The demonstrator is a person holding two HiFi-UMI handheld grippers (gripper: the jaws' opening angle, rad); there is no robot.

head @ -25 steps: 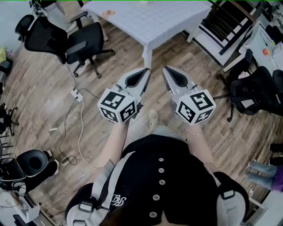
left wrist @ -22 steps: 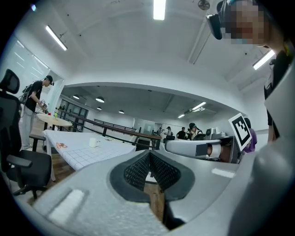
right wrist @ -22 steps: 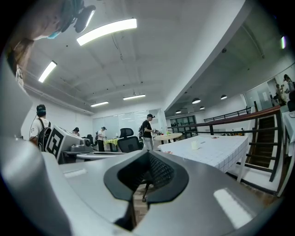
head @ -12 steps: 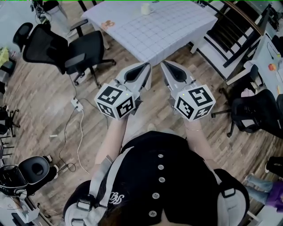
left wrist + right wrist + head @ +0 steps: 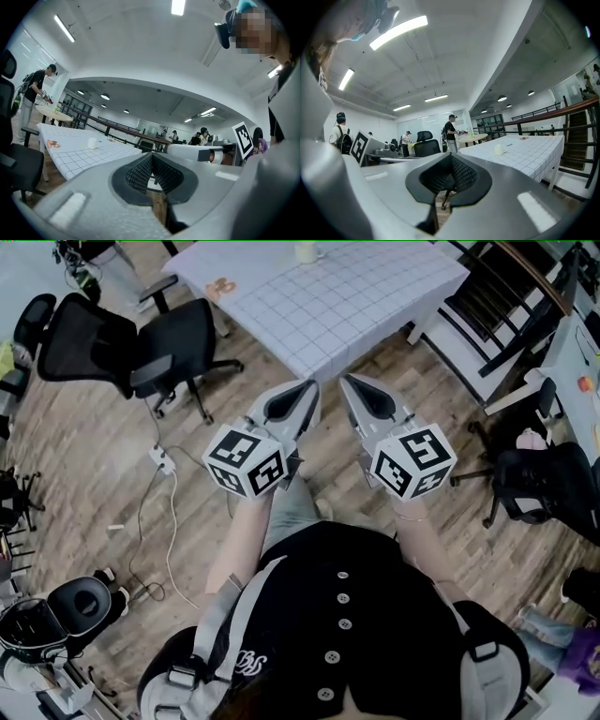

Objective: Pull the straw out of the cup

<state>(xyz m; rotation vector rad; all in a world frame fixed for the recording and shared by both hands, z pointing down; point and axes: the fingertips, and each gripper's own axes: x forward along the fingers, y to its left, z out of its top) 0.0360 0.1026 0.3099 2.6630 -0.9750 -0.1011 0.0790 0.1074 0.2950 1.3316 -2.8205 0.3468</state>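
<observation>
A small white cup (image 5: 306,253) stands on the table with the white gridded cloth (image 5: 356,306), at the top edge of the head view. The same cup (image 5: 92,143) shows far ahead in the left gripper view, and the cup (image 5: 499,150) also appears in the right gripper view. No straw can be made out at this distance. My left gripper (image 5: 309,390) and right gripper (image 5: 347,381) are held side by side over the wooden floor, short of the table's near edge. Both point level toward the table. Both are shut with nothing between the pads (image 5: 140,171).
Two black office chairs (image 5: 159,338) stand left of the table, another chair (image 5: 544,474) at the right. A power strip and cable (image 5: 159,454) lie on the floor to the left. A dark stair frame (image 5: 497,287) sits behind the table's right side. People stand in the background.
The table has come closer and fills more of the head view's top, and the cup has come into sight. Both grippers have advanced together, still shut and side by side.
</observation>
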